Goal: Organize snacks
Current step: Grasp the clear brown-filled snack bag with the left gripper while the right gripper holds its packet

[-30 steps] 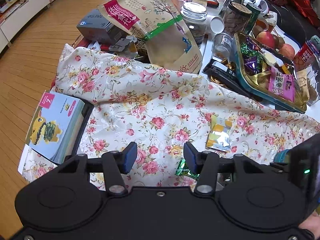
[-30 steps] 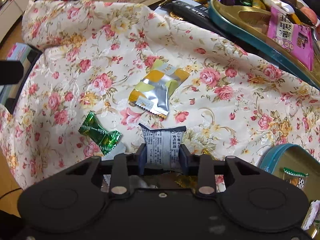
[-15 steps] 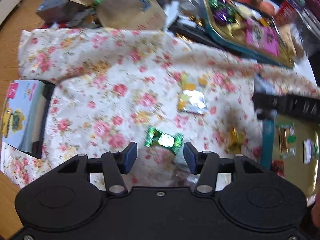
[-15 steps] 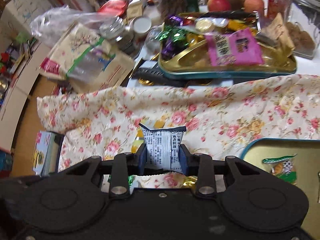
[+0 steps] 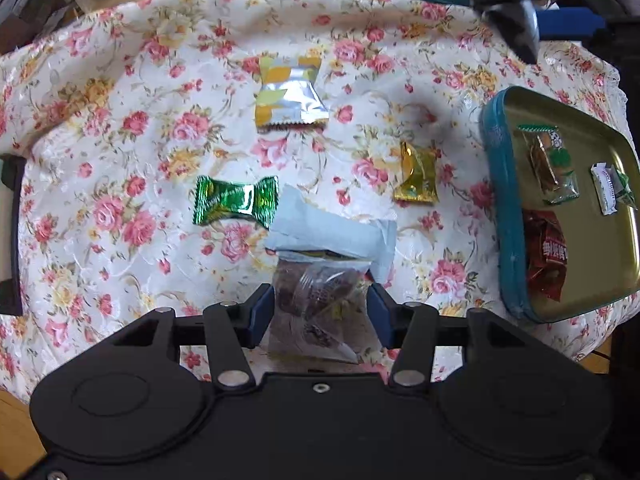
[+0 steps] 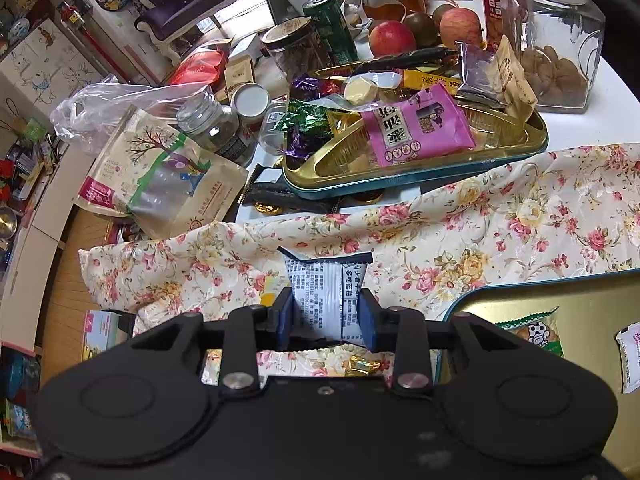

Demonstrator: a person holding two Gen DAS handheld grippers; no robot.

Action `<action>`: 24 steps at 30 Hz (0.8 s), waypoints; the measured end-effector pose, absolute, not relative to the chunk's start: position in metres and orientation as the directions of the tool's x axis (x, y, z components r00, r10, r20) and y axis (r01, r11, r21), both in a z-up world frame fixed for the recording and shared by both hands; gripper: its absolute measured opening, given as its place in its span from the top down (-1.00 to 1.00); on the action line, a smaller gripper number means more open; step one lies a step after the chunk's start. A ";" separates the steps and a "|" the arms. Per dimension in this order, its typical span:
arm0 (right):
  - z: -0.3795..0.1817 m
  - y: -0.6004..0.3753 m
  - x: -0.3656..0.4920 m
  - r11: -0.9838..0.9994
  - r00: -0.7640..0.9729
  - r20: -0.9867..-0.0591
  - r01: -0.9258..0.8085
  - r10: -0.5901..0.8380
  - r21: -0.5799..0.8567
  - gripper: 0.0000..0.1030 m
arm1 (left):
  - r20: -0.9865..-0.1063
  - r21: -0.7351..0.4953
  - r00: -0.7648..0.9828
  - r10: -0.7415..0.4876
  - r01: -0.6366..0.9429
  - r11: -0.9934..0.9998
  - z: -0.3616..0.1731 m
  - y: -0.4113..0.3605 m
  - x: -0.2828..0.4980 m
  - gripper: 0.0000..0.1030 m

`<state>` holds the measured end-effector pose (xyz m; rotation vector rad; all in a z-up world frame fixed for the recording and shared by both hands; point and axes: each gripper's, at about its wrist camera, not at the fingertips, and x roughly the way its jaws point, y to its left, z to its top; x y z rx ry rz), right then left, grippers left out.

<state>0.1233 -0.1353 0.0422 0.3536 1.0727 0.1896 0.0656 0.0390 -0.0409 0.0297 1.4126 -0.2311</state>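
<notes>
On the floral cloth [image 5: 120, 160], five snacks, tin [image 5: 496, 200] holding four

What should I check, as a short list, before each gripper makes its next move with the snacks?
1. Right gripper grips the white printed packet: ok.
2. Gold tin tray near the right gripper has bare room: ok.
3. Left gripper straddles the clear snack bag: ok.
4. Left fingers pressing that bag: cannot tell.
5. Pale blue packet overlaps the bag's far end: not ok.
6. Green candy lies apart from the left gripper: ok.
</notes>
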 end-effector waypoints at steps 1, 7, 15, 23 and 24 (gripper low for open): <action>0.042 -0.134 0.123 0.928 0.470 -0.823 0.018 0.320 0.372 0.30 | -0.982 -0.107 0.138 -0.131 0.168 0.980 -0.044 0.039 0.066 -0.11; 0.041 -0.130 0.123 0.930 0.463 -0.827 0.013 0.320 0.367 0.30 | -0.988 -0.112 0.096 -0.123 0.115 0.987 -0.057 0.044 0.069 -0.11; 0.040 -0.128 0.123 0.934 0.463 -0.829 0.006 0.315 0.358 0.30 | -0.979 -0.153 0.126 -0.159 0.058 0.987 -0.051 0.056 0.071 0.08; 0.041 -0.136 0.125 0.932 0.478 -0.826 0.041 0.299 0.361 0.30 | -0.953 -0.135 0.282 -0.111 -0.066 0.989 -0.010 0.089 0.088 0.08; 0.041 -0.137 0.125 0.932 0.479 -0.826 0.046 0.296 0.360 0.30 | -0.948 -0.129 0.303 -0.097 -0.087 0.988 -0.004 0.094 0.090 0.08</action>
